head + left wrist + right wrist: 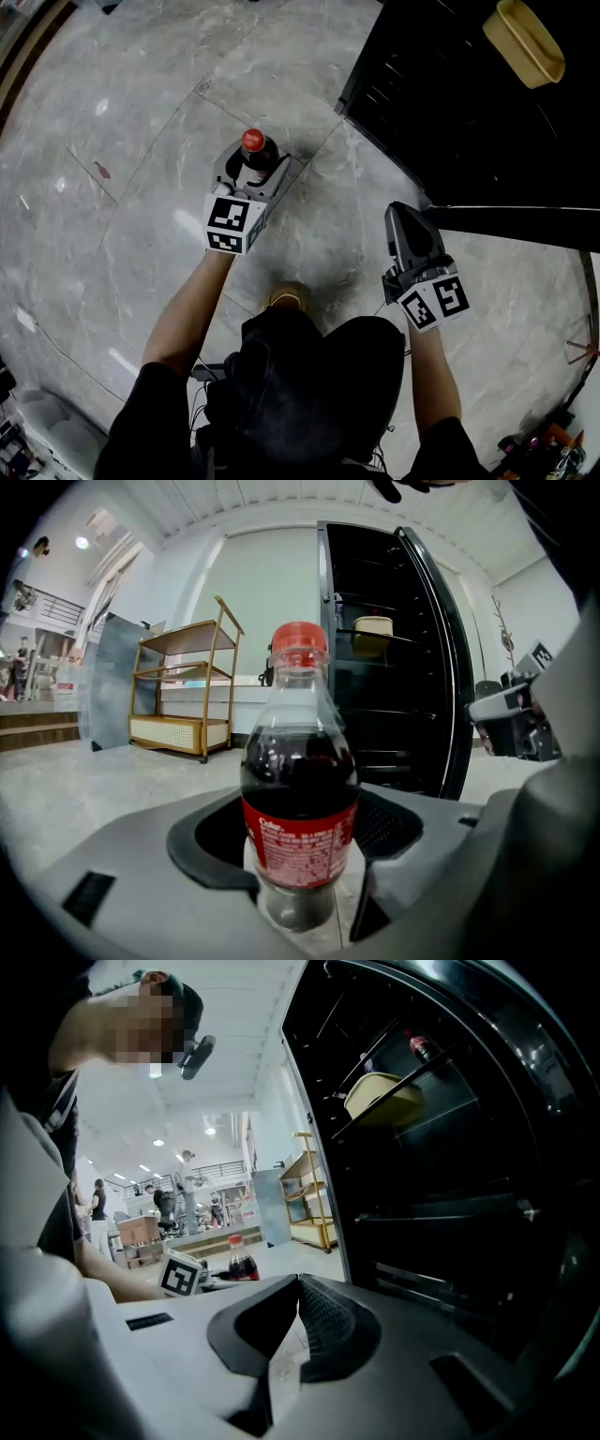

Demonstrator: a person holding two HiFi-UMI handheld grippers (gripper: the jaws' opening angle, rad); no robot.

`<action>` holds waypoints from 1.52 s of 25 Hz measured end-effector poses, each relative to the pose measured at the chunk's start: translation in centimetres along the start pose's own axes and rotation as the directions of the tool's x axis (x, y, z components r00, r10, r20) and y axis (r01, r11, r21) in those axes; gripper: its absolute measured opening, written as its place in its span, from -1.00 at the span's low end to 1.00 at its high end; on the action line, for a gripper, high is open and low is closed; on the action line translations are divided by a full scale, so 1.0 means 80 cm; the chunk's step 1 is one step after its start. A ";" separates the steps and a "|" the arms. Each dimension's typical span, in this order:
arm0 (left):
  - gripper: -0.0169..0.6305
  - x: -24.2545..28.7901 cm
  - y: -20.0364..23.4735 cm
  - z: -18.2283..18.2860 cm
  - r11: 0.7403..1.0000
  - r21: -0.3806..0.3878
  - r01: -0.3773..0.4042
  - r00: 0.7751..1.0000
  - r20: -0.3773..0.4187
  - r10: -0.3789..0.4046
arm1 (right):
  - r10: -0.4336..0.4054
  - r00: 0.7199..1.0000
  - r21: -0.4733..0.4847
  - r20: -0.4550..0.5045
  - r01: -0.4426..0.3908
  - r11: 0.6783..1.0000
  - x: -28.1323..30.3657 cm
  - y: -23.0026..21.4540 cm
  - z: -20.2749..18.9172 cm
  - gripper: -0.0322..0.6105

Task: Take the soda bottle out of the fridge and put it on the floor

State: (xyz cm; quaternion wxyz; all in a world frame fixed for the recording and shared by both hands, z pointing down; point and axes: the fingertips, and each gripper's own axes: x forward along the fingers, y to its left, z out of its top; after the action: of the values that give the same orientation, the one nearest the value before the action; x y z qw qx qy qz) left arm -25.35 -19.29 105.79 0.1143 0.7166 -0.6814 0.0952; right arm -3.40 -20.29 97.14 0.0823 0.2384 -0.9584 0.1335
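A soda bottle (255, 155) with a red cap, red label and dark drink stands upright between my left gripper's (253, 171) jaws, low over the grey marble floor (141, 141). In the left gripper view the bottle (300, 799) fills the middle and both pads of that gripper (305, 892) lie against its lower body. My right gripper (398, 211) hangs at the right by the black fridge (469, 112), shut with nothing in it; its tips meet in the right gripper view (300, 1283). From there the bottle (239, 1262) shows small, far left.
The fridge stands open, its dark shelves (441, 1213) close to the right gripper. A yellow container (523, 42) sits on an upper shelf. A wooden cart (183, 696) stands far back. The person's foot (288, 298) is between the arms.
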 end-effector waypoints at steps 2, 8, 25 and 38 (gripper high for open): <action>0.02 0.005 0.001 -0.017 1.000 -0.006 -0.003 1.000 0.000 0.003 | 0.007 1.000 0.005 -0.017 -0.006 1.000 0.004 0.003 -0.019 -0.82; 0.02 0.016 0.007 -0.057 1.000 -0.021 -0.022 1.000 -0.013 0.021 | 0.010 0.999 0.029 -0.044 -0.008 1.000 0.013 0.001 -0.052 -0.82; 0.02 0.009 -0.006 -0.075 0.999 0.041 -0.022 1.000 0.009 0.021 | -0.042 0.998 0.038 -0.040 0.044 0.998 0.006 -0.010 -0.050 -0.82; 0.03 -0.008 -0.006 -0.052 0.999 -0.030 -0.042 0.998 0.047 0.044 | -0.062 0.997 0.038 -0.039 0.063 0.997 0.002 -0.012 -0.039 -0.82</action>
State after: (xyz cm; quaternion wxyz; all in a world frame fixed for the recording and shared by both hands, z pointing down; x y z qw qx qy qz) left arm -24.84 -17.47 109.54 0.1065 0.7021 -0.7005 0.0707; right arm -2.76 -20.27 100.36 0.0996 0.2672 -0.9460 0.1541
